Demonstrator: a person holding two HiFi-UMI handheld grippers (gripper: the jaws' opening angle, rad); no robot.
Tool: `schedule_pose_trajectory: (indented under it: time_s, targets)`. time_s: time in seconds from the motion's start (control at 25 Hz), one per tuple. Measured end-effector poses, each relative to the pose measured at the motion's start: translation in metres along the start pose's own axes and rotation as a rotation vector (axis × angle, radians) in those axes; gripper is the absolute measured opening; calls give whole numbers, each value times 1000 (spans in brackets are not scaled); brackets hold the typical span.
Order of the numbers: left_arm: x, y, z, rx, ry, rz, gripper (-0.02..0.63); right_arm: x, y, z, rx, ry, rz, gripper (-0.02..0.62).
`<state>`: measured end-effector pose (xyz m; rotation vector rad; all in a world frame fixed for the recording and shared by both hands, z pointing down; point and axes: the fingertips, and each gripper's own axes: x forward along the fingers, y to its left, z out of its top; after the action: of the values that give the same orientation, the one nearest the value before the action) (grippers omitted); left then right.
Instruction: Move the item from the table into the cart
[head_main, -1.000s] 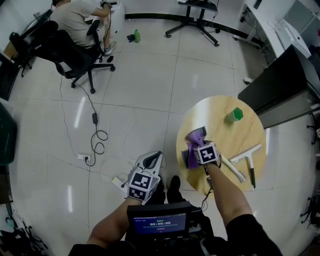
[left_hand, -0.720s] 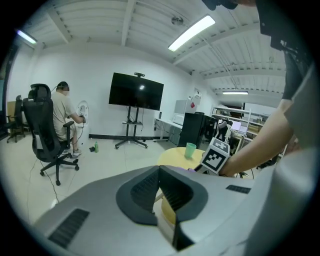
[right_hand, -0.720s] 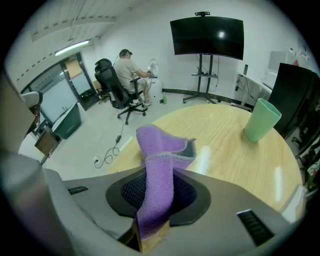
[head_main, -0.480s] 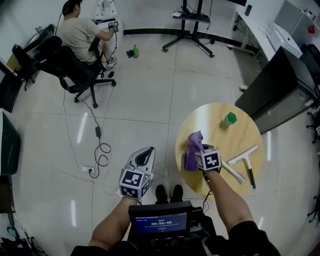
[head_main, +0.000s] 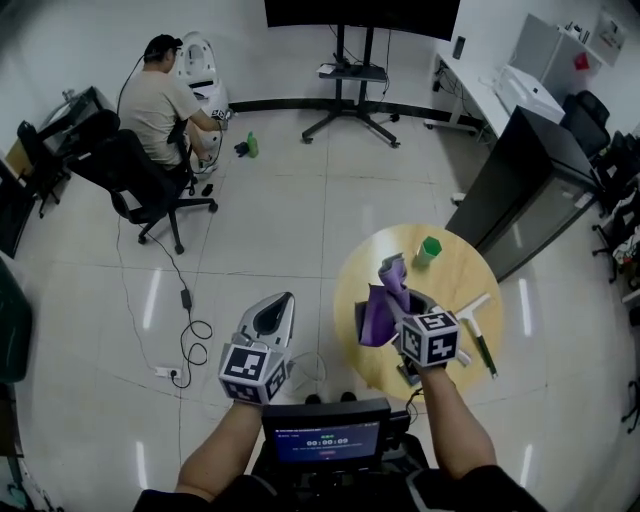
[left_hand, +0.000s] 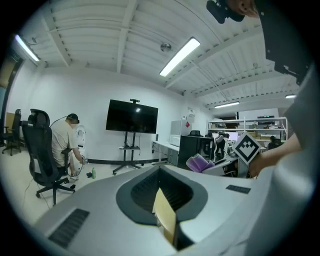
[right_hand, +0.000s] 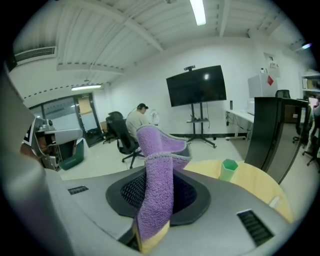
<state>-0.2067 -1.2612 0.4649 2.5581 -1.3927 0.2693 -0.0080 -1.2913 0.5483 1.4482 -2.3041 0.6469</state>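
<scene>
A purple cloth hangs above the near left edge of the round wooden table, and my right gripper is shut on it. Seen from the right gripper view, the cloth stands up from the pinched jaws of the right gripper, its top fold flopped over. My left gripper is held over the floor left of the table, shut and with nothing in it. The left gripper view also catches the cloth at its right. No cart is in view.
A green cup and a white squeegee lie on the table. A dark cabinet stands to the table's right. A seated person on an office chair, a TV stand and floor cables are farther off.
Both grippers have risen. The right one has lifted the purple cloth off the table. The head view has tilted up and shows more of the room.
</scene>
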Motion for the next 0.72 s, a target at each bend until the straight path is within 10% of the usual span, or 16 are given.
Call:
schedule_pose_trajectory:
  time_s: [0.72]
  targets:
    - [-33,-129,66,83,-155,-261,-9,-213,36,70,-52,-372,-88,77]
